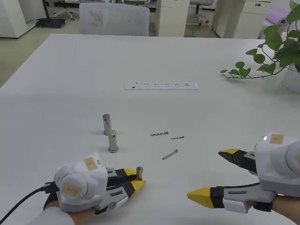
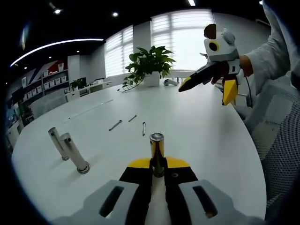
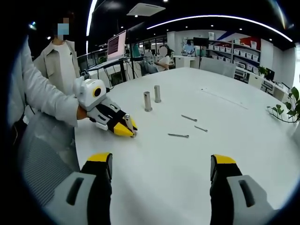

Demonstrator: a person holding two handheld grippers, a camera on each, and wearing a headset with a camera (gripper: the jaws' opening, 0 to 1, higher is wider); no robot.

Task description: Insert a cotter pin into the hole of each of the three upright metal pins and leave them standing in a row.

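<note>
Clamping 1 upright metal pin (image 1: 139, 172) between its yellow-tipped jaws, the left gripper (image 1: 136, 182) sits low on the white table (image 1: 65, 79). Ahead of its tips and to their left, a 2nd pin (image 1: 112, 141) and a 3rd pin (image 1: 106, 124) stand close together, both upright. 3 cotter pins (image 1: 169, 154) lie loose on the table farther ahead of those jaws. The right gripper (image 1: 213, 172) hovers well apart, jaws spread wide, holding nothing.
</note>
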